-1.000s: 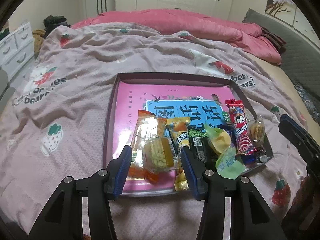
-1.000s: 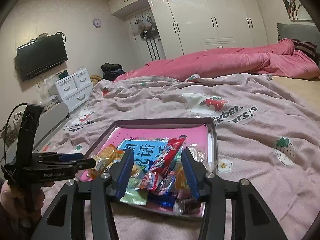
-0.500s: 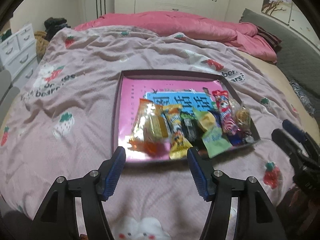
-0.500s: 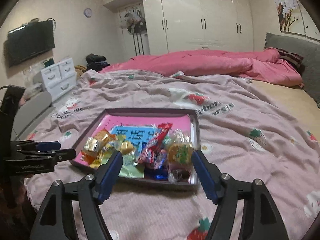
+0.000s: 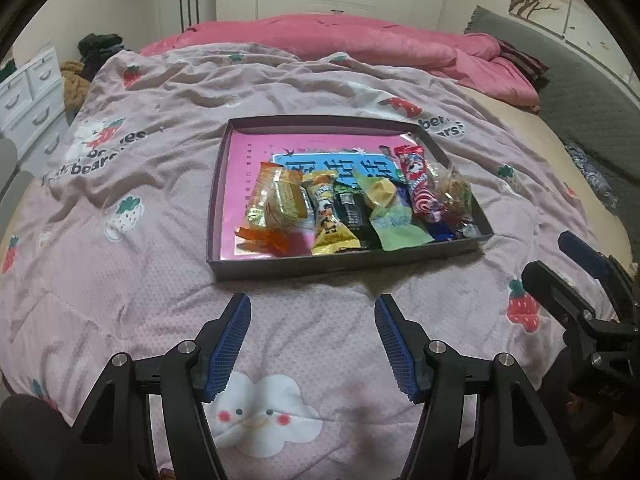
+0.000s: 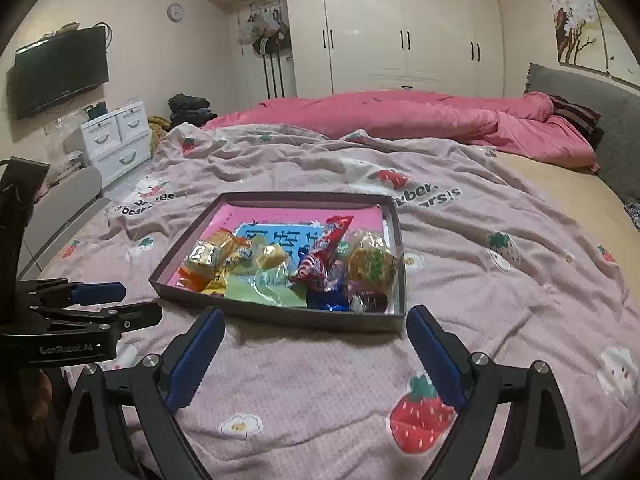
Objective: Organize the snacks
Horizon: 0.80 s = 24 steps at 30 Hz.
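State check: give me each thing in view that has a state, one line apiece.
Left claw: open, holding nothing, jaws just opened.
Right claw: open wide, holding nothing, jaws just opened.
Tray: flat on the blanket, lidless.
Snacks: lying in a row along the tray's near edge.
Wardrobe: doors shut.
TV: off.

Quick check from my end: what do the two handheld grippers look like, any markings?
Both are matte black. The left gripper and right gripper have angular black fingers with silver screws, and ribbed blue pads line the jaws. The left one's body reads "GenRobot.AI" in pale lettering.
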Motion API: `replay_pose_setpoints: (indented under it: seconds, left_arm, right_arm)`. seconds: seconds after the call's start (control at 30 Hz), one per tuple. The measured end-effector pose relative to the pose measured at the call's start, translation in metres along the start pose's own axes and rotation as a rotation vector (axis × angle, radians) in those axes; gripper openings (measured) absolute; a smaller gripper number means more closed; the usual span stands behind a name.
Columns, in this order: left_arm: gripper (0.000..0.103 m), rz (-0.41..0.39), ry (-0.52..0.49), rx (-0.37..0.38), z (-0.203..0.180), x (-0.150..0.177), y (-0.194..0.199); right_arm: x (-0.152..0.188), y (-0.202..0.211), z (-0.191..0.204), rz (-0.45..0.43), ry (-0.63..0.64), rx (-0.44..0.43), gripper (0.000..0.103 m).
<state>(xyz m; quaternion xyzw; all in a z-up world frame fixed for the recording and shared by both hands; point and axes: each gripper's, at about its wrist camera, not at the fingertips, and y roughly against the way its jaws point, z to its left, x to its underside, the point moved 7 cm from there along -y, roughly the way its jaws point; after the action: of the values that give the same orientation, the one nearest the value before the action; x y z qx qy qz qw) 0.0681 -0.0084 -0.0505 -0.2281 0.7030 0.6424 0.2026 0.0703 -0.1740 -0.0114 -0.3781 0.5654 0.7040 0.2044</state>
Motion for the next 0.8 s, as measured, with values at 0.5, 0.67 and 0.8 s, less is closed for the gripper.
replay_pose_setpoints:
  seconds: [0.5,0.67,0.8]
  left_arm:
    - [0.066,-0.005,-0.006,0.021,-0.004,0.01,0.011]
    - [0.066,-0.006,-0.005,0.031,-0.004,0.011,0.012]
    - [0.066,-0.007,-0.008,0.035,-0.005,0.011,0.013]
  right_arm:
    - [0.012,0.008,0.002,0.016,-0.04,0.005,0.096]
    - [0.013,0.006,0.006,0.027,-0.017,0.016,0.096]
    - [0.013,0.007,0.007,0.021,-0.01,0.013,0.096]
